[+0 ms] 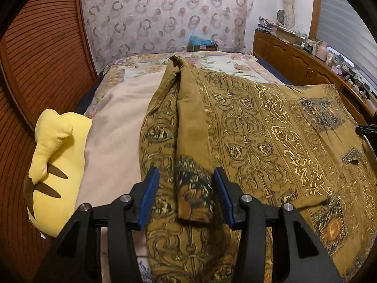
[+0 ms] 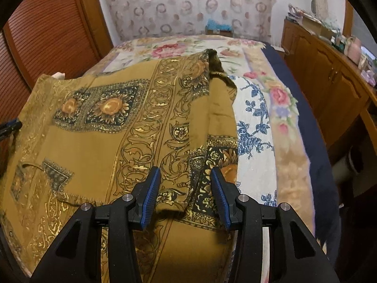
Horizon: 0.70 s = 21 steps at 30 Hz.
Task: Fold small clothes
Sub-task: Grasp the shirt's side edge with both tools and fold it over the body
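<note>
Two sets of blue ribbed pads stand about half open, nothing pinched in either; left gripper [image 1: 186, 195] has a folded-in flap of the mustard-brown gold-printed garment [image 1: 271, 136] lying between its fingers [image 1: 148, 198] but the pads look clear of the cloth, right gripper [image 2: 186, 198] same story, a turned-over hem with dark sunflower panels sits in the gap, not clamped as far as I can tell

Garment lies spread on the floral quilted bedspread [image 2: 256, 122], both long side edges already folded toward the middle, far end bunched up at the top

Yellow plush toy with brown stripes [image 1: 56, 165] sits at bed's left edge just beside a beige sheet [image 1: 117, 129]

Step in hand, my read: side folds done, both grippers lined up over the near ends for the lengthwise fold

Next move calls for closing on both near flaps together, catching all layers, then carrying them evenly toward the far end so side folds don't spill open
</note>
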Motion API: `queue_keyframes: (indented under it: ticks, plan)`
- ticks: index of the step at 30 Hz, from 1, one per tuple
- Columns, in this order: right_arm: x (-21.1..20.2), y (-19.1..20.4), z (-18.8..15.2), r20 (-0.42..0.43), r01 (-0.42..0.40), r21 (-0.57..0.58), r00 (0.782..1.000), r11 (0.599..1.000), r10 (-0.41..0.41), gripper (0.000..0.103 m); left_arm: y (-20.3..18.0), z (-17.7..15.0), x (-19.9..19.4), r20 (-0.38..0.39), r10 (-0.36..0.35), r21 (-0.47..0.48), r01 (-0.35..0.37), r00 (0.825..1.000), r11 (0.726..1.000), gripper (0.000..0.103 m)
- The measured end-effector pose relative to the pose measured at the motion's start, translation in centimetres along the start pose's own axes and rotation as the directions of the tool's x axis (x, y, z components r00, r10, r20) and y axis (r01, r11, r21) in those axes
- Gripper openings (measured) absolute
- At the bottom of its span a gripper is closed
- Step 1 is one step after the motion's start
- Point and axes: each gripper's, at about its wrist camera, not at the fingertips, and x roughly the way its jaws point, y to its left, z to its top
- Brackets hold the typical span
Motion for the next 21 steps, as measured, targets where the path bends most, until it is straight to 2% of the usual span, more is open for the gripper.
queue_keyframes:
  ticks: [13, 14, 15, 17, 21]
  plan:
    - [0.1, 0.9, -0.2, 0.005, 0.035, -0.023, 0.999, 0.999, -0.035, 0.045, -0.4, -1.3, -0.7, 0.013, -0.042, -0.005, 0.042, 0.999, 0.999, 0.046]
    - [0.1, 0.9, -0.2, 0.004, 0.038, -0.026, 0.999, 0.999, -0.037, 0.045, -0.4, -1.5, -0.9, 0.022, -0.055, -0.009, 0.056, 0.998, 0.998, 0.044]
    - [0.1, 1.0, -0.2, 0.002, 0.036, -0.03, 0.999, 0.999, -0.036, 0.045, -0.3, -1.5, -1.0, 0.029, -0.067, -0.015, 0.068, 0.997, 0.998, 0.038]
    - [0.1, 1.3, -0.1, -0.003, 0.013, -0.049, 1.0, 0.999, -0.013, 0.035, -0.3, -1.6, -1.0, 0.029, -0.08, -0.019, 0.081, 0.996, 0.997, 0.033]
    - [0.0, 1.7, -0.3, -0.01, 0.0, -0.071, 1.0, 0.997, 0.0, 0.022, -0.4, -1.6, -0.8, 0.024, -0.078, -0.017, 0.078, 0.997, 0.997, 0.032]
